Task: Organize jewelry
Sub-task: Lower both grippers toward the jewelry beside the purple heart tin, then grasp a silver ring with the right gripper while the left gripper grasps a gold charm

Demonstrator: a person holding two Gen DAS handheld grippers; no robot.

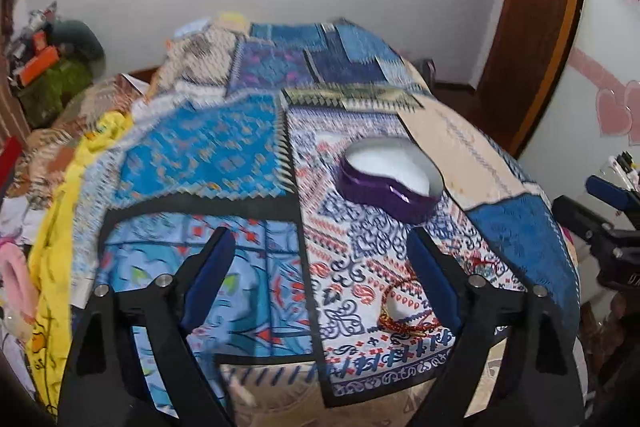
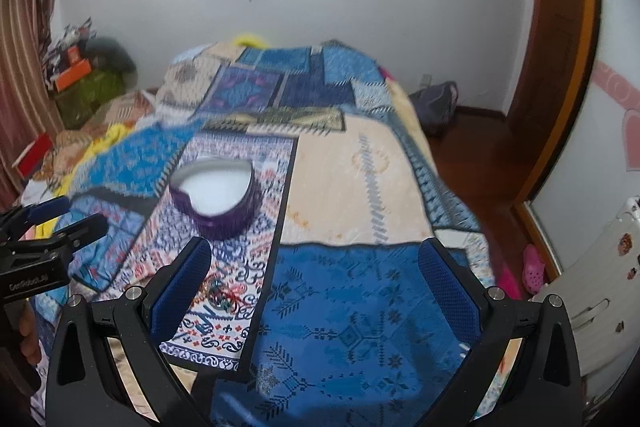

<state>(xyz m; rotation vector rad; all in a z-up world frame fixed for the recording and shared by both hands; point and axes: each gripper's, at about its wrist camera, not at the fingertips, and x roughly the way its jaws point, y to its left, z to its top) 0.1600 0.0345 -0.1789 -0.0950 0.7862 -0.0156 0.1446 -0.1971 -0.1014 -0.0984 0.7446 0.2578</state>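
A purple heart-shaped box [image 1: 390, 177] with a white inside stands open on the patchwork bedspread; it also shows in the right wrist view [image 2: 218, 193]. A red and gold bracelet [image 1: 394, 311] lies on the cloth close to my left gripper's right finger. In the right wrist view the jewelry [image 2: 220, 295] lies by my right gripper's left finger. My left gripper [image 1: 320, 279] is open and empty above the cloth. My right gripper [image 2: 316, 287] is open and empty, to the right of the jewelry.
The bedspread [image 2: 360, 167] covers a bed. Yellow clothes [image 1: 60, 227] and clutter lie at its left. A wooden door frame [image 2: 560, 67] and floor are at the right. The other gripper shows at the edge of each view [image 2: 48, 239].
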